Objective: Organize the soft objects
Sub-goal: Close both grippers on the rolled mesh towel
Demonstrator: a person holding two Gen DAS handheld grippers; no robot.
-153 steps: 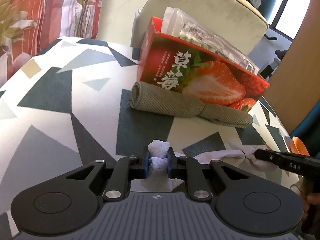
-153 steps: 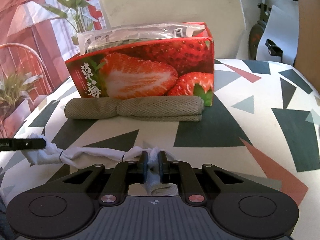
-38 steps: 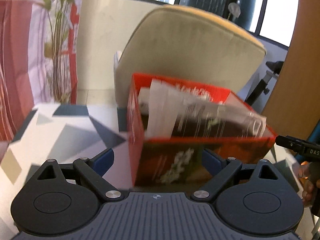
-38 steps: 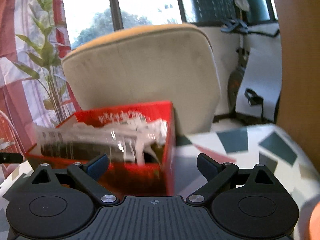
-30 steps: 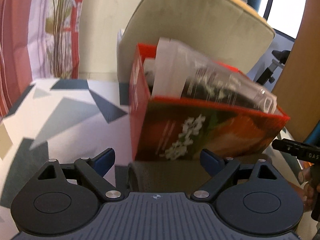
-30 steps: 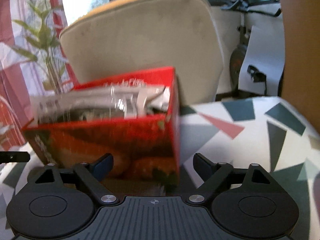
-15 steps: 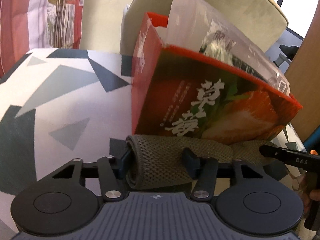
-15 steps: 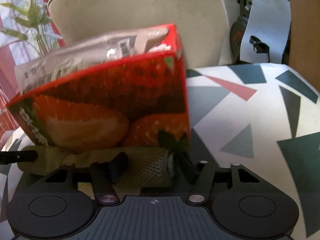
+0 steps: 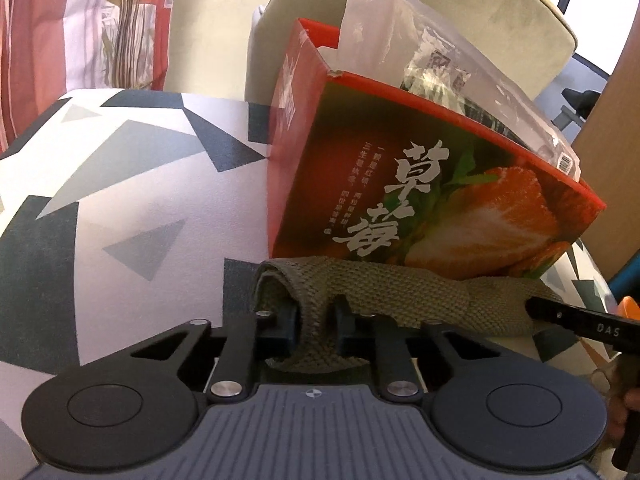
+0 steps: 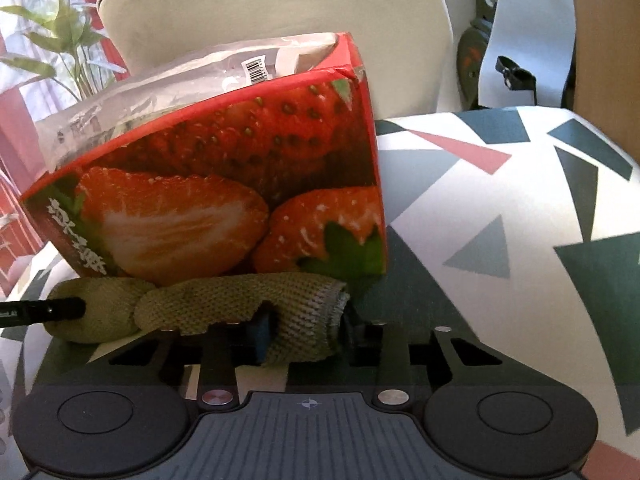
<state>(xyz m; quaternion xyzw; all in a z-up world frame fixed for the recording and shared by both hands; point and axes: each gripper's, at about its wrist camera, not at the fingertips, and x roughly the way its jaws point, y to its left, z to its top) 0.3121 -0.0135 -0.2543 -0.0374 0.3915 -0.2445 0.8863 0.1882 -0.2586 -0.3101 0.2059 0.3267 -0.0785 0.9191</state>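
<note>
Against strawberry box, rolled towel.

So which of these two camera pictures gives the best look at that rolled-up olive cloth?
The right wrist view: the rolled olive cloth shows nearly end to end before the strawberry box, the right gripper closing on one end. In the left wrist view, the left gripper closes on the other end, hiding part.

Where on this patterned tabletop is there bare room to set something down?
Bare tabletop lies left of the strawberry box, and more to its right. Crowded along the box's front, where the rolled green towel lies with both grippers closing on it.
</note>
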